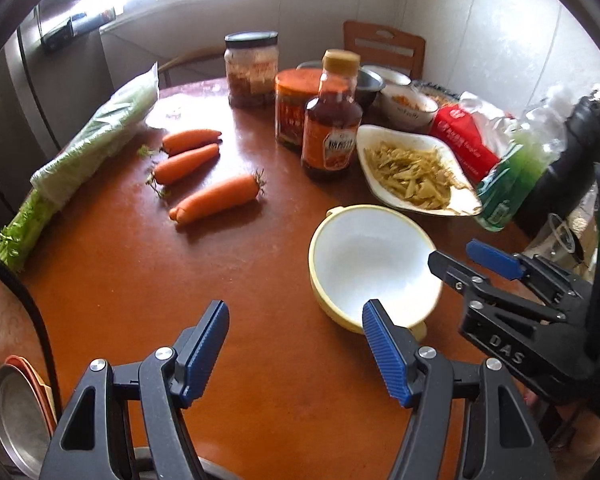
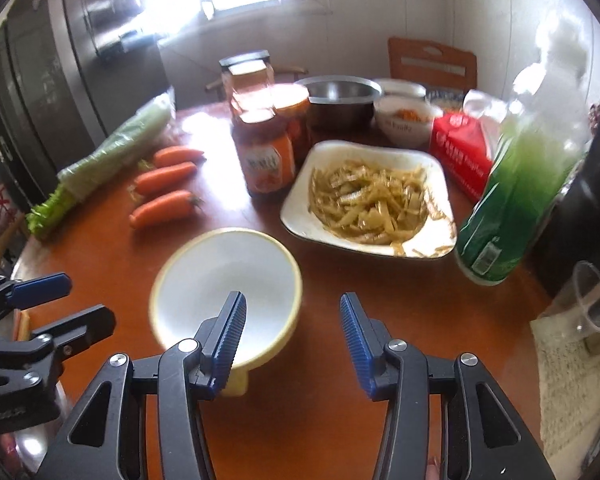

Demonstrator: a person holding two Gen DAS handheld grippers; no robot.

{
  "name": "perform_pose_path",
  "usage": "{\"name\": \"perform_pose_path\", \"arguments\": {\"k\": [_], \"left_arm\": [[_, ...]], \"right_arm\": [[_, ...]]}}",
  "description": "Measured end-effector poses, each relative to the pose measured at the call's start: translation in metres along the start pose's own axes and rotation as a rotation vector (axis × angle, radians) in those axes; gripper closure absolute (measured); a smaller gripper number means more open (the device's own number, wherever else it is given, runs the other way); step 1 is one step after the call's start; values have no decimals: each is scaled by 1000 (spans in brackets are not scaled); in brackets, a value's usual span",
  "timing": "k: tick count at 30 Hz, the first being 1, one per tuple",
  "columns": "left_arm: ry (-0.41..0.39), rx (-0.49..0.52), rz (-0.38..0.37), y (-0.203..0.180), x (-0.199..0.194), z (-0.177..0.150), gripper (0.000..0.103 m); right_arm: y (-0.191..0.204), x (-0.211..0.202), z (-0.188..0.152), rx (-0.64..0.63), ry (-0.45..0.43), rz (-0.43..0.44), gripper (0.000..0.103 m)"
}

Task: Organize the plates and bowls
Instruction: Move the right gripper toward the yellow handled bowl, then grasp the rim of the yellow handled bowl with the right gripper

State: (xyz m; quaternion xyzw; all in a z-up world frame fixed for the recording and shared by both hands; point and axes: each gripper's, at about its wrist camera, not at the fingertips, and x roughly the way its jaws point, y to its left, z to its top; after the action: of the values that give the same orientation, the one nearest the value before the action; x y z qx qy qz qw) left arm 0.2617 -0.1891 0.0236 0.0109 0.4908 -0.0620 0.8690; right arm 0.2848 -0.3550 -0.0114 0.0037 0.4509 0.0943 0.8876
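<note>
At the near middle of the round brown table (image 1: 260, 360) sits an empty white bowl with a pale yellow rim (image 2: 226, 292), tilted a little, with a small yellow handle at its near edge. From the bowl, at about one o'clock, lies a white dish of shredded yellow vegetable (image 2: 370, 198); at eleven o'clock, three carrots (image 1: 198, 172) lie side by side, and beyond them a bagged bunch of celery (image 1: 88, 148). At twelve o'clock stand a brown sauce bottle (image 1: 331, 120), an orange-lidded tub (image 1: 296, 108) and a black-lidded jar (image 1: 252, 68). Farther back sit a steel bowl (image 2: 340, 98) and a small white bowl of orange shreds (image 2: 406, 120). A green plastic bottle (image 2: 512, 200) stands at two o'clock.

Both sets of jaws stand partly open and hold nothing. The right gripper (image 2: 292, 336) has its left pad over the bowl's near rim; whether it touches, I cannot tell. The left gripper (image 1: 296, 344) hovers beside the bowl, at its eight o'clock.
</note>
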Motion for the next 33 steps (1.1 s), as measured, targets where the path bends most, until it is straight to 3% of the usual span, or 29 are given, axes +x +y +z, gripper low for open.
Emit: {"name": "perform_pose_path", "arguments": {"k": [2,9,20,28,33], "left_arm": [[11,-4,1,-1,8,2,34],[55,-15,22,1,32,10,34],[97,-75,89,31,42,5,34],[123,-108,94,54,41,-11,34],[145,-136,7,66,42,-19,34]], "right_arm": [[-1,14,0,-15,28,-16,62],[2,38,6,-35,58,53,83],[50,36,-7,-150,59,108,83],[73,30,-20,-134,73,170,83],[80,24,-28,-127,74,175,82]]}}
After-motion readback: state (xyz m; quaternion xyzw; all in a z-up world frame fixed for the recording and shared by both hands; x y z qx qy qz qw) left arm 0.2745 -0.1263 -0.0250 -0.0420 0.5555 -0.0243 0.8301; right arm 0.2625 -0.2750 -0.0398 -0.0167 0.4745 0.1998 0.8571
